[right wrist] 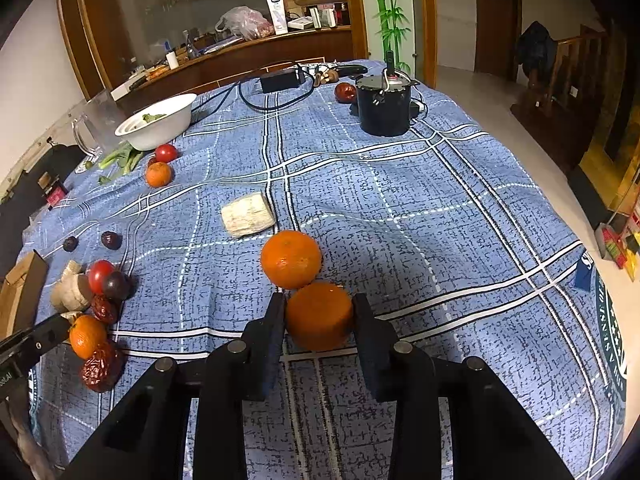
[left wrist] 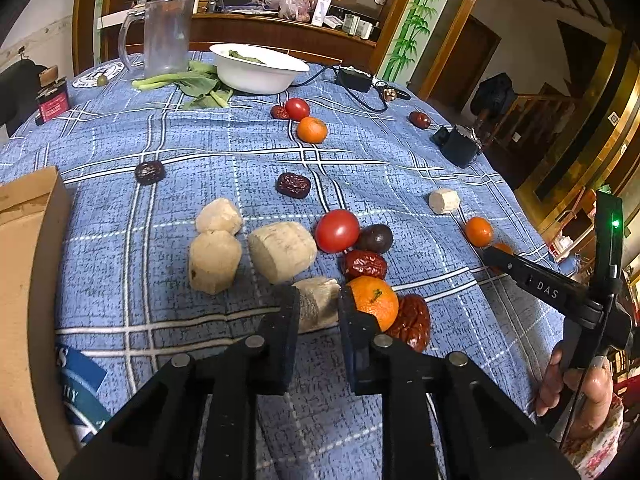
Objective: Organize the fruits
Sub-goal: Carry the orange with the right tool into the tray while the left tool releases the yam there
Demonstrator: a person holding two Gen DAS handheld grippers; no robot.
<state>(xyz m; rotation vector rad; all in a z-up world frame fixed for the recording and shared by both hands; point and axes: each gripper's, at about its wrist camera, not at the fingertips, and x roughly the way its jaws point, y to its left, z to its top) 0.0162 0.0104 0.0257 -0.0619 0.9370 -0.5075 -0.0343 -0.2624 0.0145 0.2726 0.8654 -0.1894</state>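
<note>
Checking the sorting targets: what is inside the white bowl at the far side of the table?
The white bowl shows a green leaf lying against its inner wall. More leafy greens lie outside beside it. The bowl's bottom is hidden behind its near rim, so anything else inside cannot be seen.

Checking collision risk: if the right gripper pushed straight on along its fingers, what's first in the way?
The right gripper is shut on a mandarin. Straight ahead, a second mandarin appears to touch the held one, so it would likely be hit first.
</note>
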